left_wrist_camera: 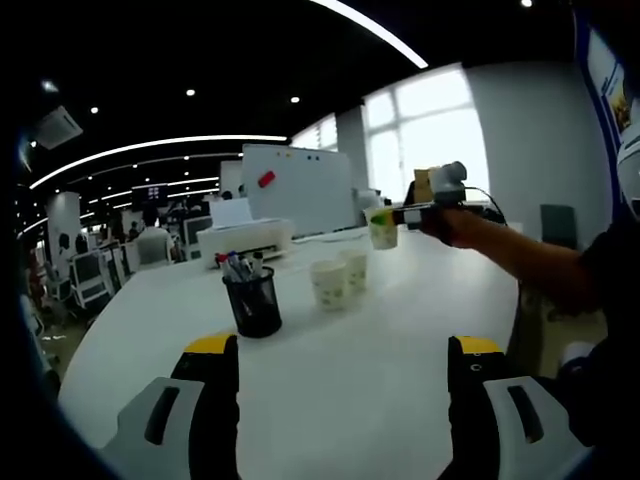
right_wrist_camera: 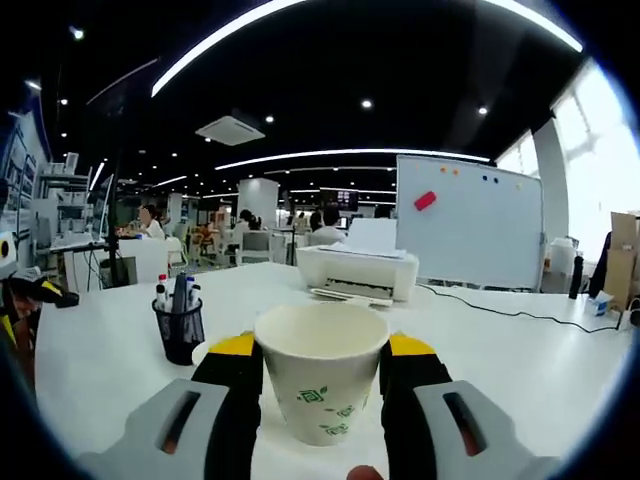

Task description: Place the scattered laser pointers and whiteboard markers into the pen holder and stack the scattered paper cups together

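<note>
My right hand-held gripper point(right_wrist_camera: 320, 385) clamps a white paper cup with a green leaf print point(right_wrist_camera: 321, 380), lifted above the white bench point(right_wrist_camera: 520, 370). My left hand-held gripper point(left_wrist_camera: 340, 400) hovers wide and empty, low over the bench. Two matching paper cups point(left_wrist_camera: 339, 279) stand just beside each other, near the black mesh pen holder point(left_wrist_camera: 253, 302) full of markers. I should keep my cup upright, centre it over one standing cup, then lower it straight in.

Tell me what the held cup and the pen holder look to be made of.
The cup in the right gripper looks like matte paper: rolled rim, printed green pattern. The pen holder seems black wire mesh, probably metal; light shows through its wall.
</note>
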